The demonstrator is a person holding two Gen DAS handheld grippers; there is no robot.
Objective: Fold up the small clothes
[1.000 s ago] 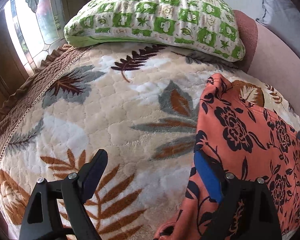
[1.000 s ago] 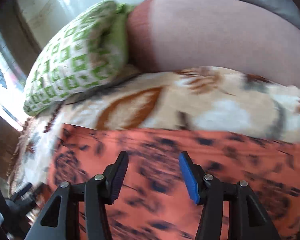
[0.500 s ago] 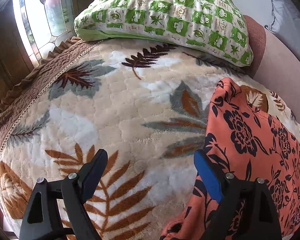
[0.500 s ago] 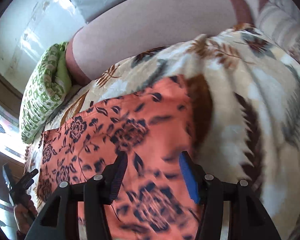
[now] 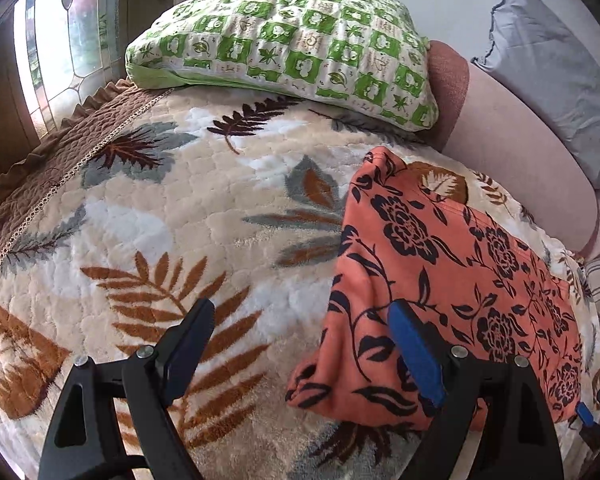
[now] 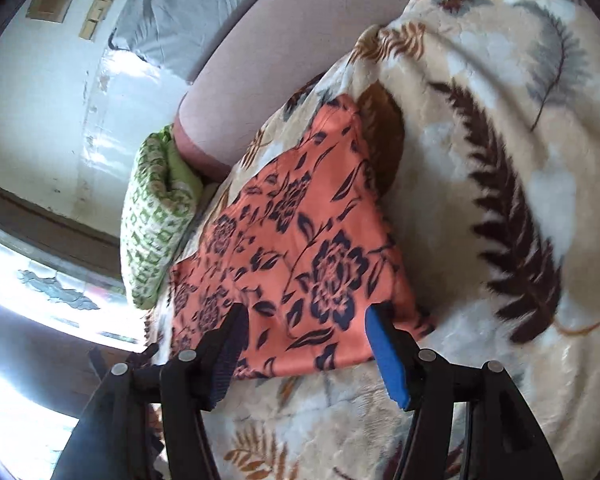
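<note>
Orange floral-print garment with black flowers, soft cloth point(image 5: 452, 280): lies flat on the plush leaf-patterned cream blanket point(image 5: 172, 216). Long axis runs from its near edge away toward the pink padded bolster point(image 5: 516, 152).

Right gripper point(image 6: 304, 344): jaws spread, holding nothing; the garment's near edge lies directly ahead between its fingers. Judged the nearer hand.

Left gripper point(image 5: 300, 348): jaws spread, holding nothing; the garment sits ahead and to its right, its near left corner by the blue finger.

Green-and-white checked pillow point(image 5: 292, 52): beyond the garment, well apart.

Containers: none in view.
</note>
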